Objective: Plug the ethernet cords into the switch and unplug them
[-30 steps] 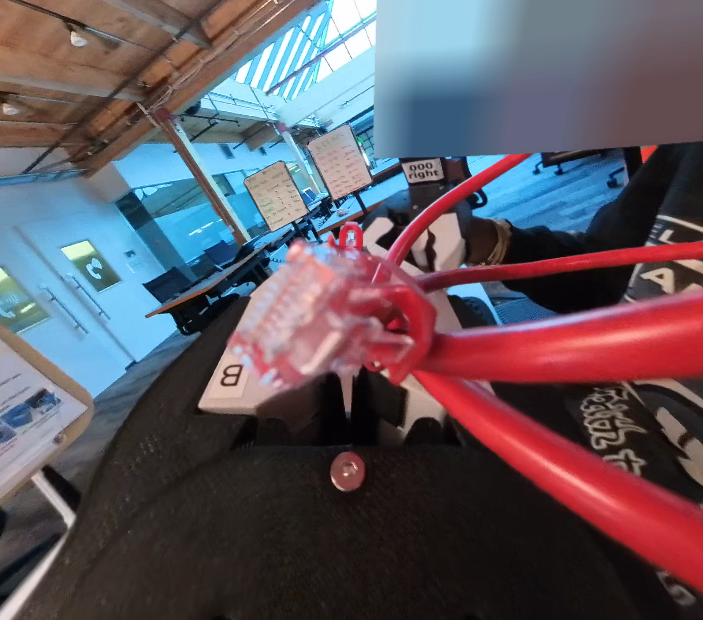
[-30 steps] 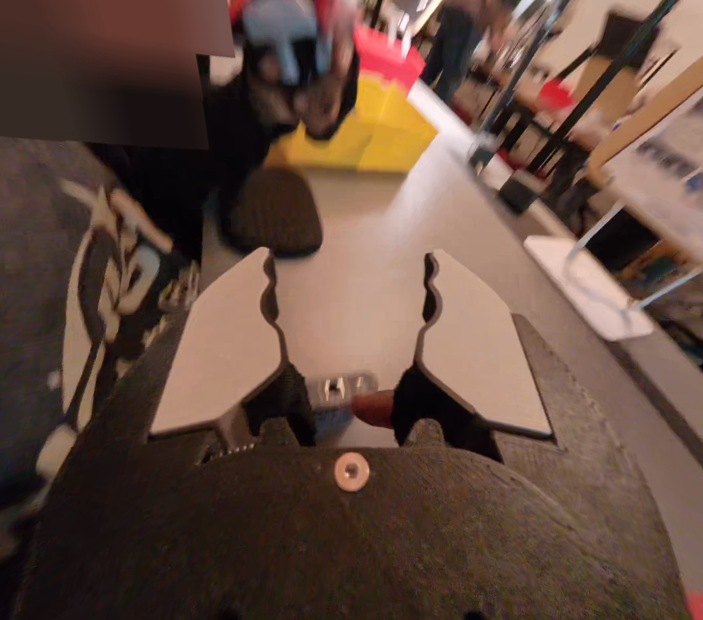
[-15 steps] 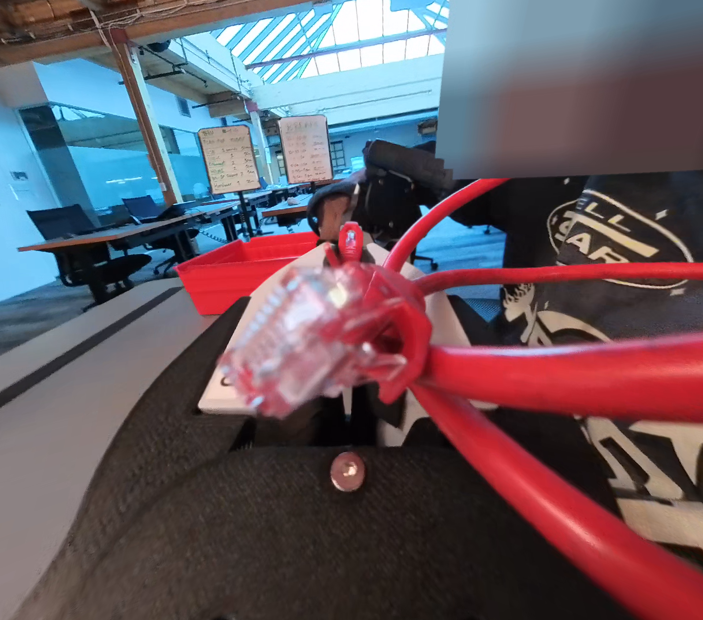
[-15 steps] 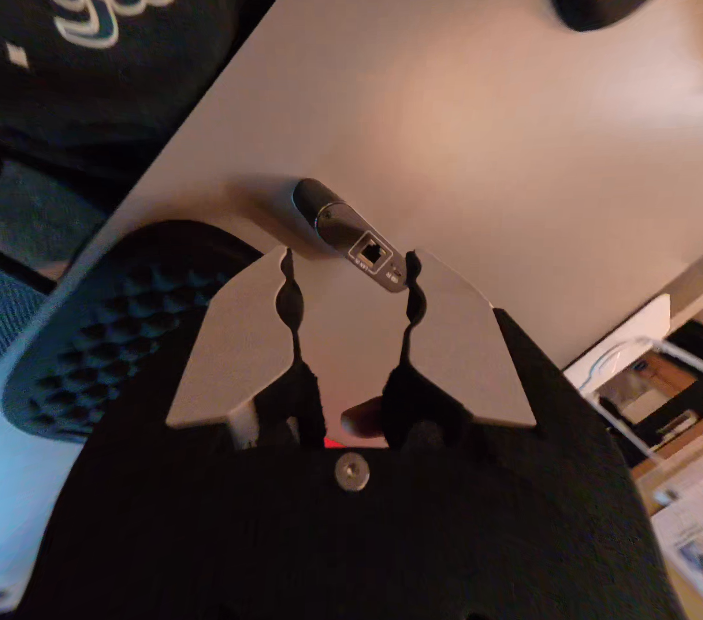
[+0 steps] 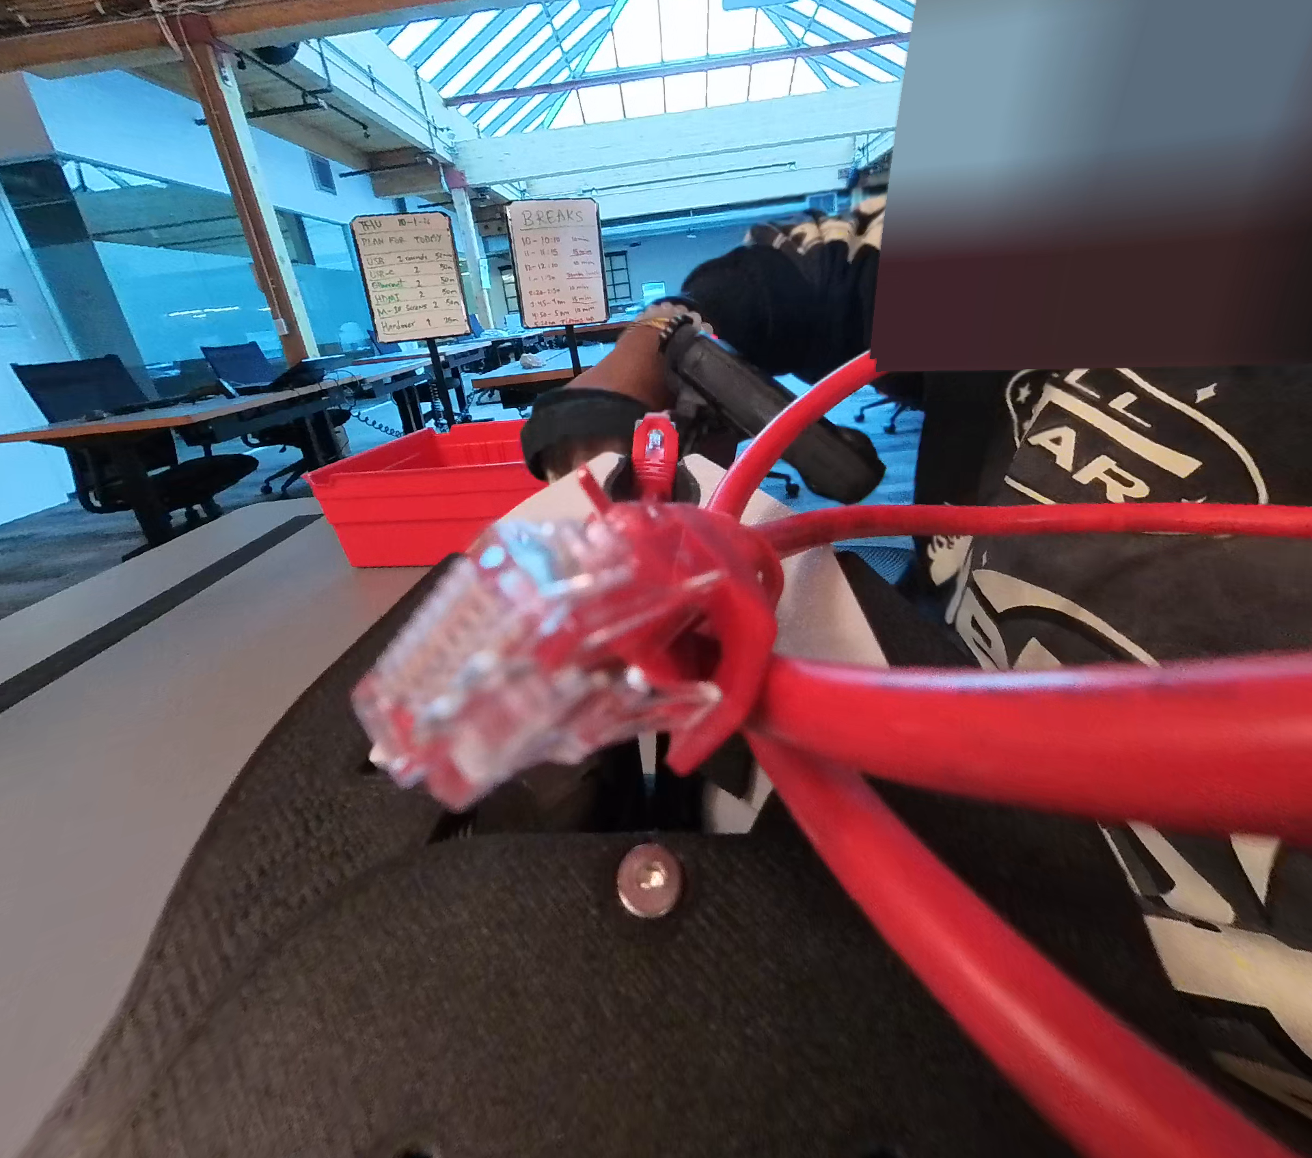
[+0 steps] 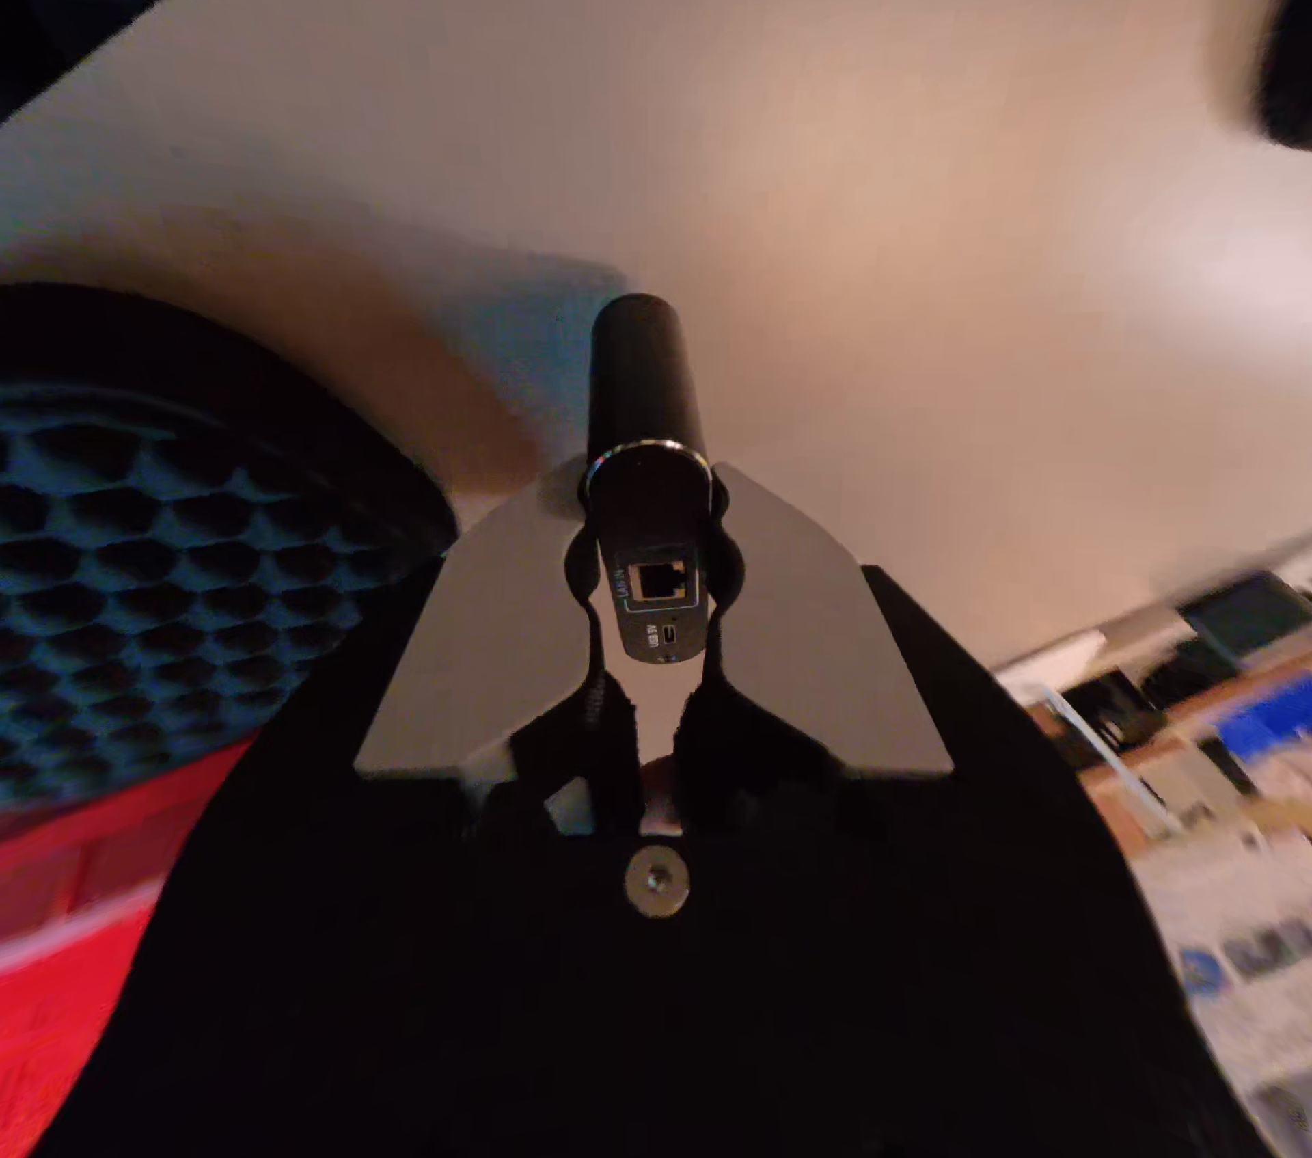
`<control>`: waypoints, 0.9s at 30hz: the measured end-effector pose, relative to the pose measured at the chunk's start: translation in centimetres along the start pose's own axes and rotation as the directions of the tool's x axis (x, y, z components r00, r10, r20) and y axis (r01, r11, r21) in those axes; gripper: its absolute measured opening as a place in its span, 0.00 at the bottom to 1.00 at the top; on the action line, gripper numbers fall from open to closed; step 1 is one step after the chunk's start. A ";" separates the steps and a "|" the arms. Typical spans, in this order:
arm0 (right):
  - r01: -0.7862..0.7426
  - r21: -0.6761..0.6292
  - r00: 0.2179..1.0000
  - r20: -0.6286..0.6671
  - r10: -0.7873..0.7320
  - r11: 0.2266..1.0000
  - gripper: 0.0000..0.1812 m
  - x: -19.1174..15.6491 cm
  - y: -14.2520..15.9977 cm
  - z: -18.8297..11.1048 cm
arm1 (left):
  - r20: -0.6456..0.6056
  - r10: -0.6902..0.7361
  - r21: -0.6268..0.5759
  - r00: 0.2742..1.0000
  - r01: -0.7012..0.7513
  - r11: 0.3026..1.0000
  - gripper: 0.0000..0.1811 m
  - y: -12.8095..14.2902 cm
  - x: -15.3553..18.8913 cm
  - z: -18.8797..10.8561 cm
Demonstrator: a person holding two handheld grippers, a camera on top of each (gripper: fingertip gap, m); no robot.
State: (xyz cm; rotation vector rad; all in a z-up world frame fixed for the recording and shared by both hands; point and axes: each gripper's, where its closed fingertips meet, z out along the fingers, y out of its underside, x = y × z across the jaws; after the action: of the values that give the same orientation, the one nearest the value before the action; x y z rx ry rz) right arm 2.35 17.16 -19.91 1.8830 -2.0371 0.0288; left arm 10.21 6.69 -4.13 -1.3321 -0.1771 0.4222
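In the left wrist view, the left gripper (image 5: 642,762) is pinched on the red ethernet cord (image 5: 994,740) just behind its clear plug (image 5: 539,648); plug sits over the fingers, nose pointing left and toward the lens. Red bin (image 5: 426,492) beyond on the table (image 5: 142,698).

In the right wrist view, the right gripper (image 6: 649,563) is clamped on the dark cylindrical switch (image 6: 649,485), long axis along the fingers, port (image 6: 662,580) facing back at the camera. Judgement: plug must turn nose-first onto that axis.
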 end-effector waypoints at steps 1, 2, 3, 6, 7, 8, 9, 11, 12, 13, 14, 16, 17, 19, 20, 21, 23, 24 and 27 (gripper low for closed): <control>-0.044 0.027 0.994 -0.102 0.047 0.999 0.14 1.2 0.1 -0.8 | 0.002 -0.004 0.004 1.000 0.004 1.000 0.07 0.0 0.0 0.0; -0.105 0.066 0.965 -0.234 0.118 0.992 0.14 2.9 0.3 -2.0 | 0.000 -0.008 0.008 1.000 0.008 1.000 0.07 -0.1 0.0 0.0; -0.164 0.120 0.903 -0.382 0.198 0.979 0.14 4.6 0.7 -3.8 | -0.005 -0.011 0.013 1.000 0.011 1.000 0.08 -0.2 0.1 0.0; -0.194 0.377 0.525 -0.740 0.421 0.906 0.14 7.8 0.9 -11.5 | -0.031 -0.041 0.017 0.999 0.041 0.999 0.07 -0.2 0.4 0.3; -0.146 0.431 0.394 -0.800 0.452 0.890 0.14 7.8 0.4 -13.6 | -0.043 -0.060 0.011 0.997 0.060 0.998 0.08 0.0 0.6 0.5; -0.095 0.441 0.290 -0.846 0.448 0.893 0.14 7.5 -0.2 -15.1 | -0.060 -0.079 0.000 0.995 0.079 0.997 0.06 0.2 0.9 0.8; -0.063 0.423 0.209 -0.880 0.426 0.904 0.14 7.0 -0.8 -15.8 | -0.079 -0.098 -0.018 0.992 0.097 0.995 0.06 0.6 1.3 1.1; -0.055 0.389 0.111 -0.913 0.392 0.920 0.14 6.3 -1.8 -15.9 | -0.113 -0.125 -0.057 0.986 0.119 0.991 0.00 1.5 2.1 1.9; -0.046 0.392 0.102 -0.913 0.394 0.919 0.14 6.2 -2.3 -15.4 | -0.131 -0.130 -0.075 0.983 0.121 0.990 0.02 1.9 2.6 2.2; -0.035 0.387 0.134 -0.912 0.388 0.922 0.14 6.1 -3.0 -14.7 | -0.147 -0.128 -0.095 0.981 0.115 0.989 0.05 2.4 3.1 2.5; -0.038 0.367 0.162 -0.915 0.369 0.929 0.14 6.1 -3.3 -14.0 | -0.160 -0.118 -0.111 0.980 0.101 0.989 0.08 2.7 3.5 2.8; -0.047 0.345 0.147 -0.926 0.348 0.937 0.14 5.9 -3.2 -13.7 | -0.167 -0.101 -0.135 0.981 0.079 0.988 0.08 3.3 3.9 3.1; -0.038 0.356 0.145 -0.923 0.357 0.934 0.14 5.7 -3.2 -13.7 | -0.166 -0.093 -0.145 0.982 0.069 0.987 0.08 3.5 3.9 3.1; -0.046 0.334 0.174 -0.925 0.337 0.941 0.14 5.5 -3.0 -13.0 | -0.153 -0.077 -0.158 0.985 0.052 0.986 0.08 3.7 3.7 3.1; -0.066 0.304 0.183 -0.933 0.311 0.950 0.14 5.5 -2.8 -12.6 | -0.145 -0.072 -0.164 0.987 0.047 0.985 0.08 3.9 3.6 3.1; -0.079 0.287 0.193 -0.935 0.297 0.955 0.14 5.5 -2.7 -12.3 | -0.133 -0.064 -0.175 0.989 0.040 0.984 0.08 4.1 3.4 3.1; -0.074 0.280 0.201 -0.936 0.289 0.957 0.14 5.6 -3.1 -12.1 | -0.121 -0.055 -0.193 0.991 0.031 0.981 0.08 4.5 3.3 3.1; -0.072 0.269 0.201 -0.939 0.278 0.961 0.14 5.6 -3.3 -12.1 | -0.129 -0.058 -0.198 0.990 0.031 0.980 0.08 4.6 3.5 3.2; -0.071 0.230 0.219 -0.946 0.241 0.970 0.14 5.6 -3.5 -11.9 | -0.145 -0.058 -0.200 0.988 0.028 0.979 0.08 4.7 3.9 3.3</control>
State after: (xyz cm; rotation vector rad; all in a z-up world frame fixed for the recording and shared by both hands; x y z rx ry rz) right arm 8.47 14.47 -8.09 1.0761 -1.2239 1.1581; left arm 11.60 12.02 -8.34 -1.5471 -0.1243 0.2707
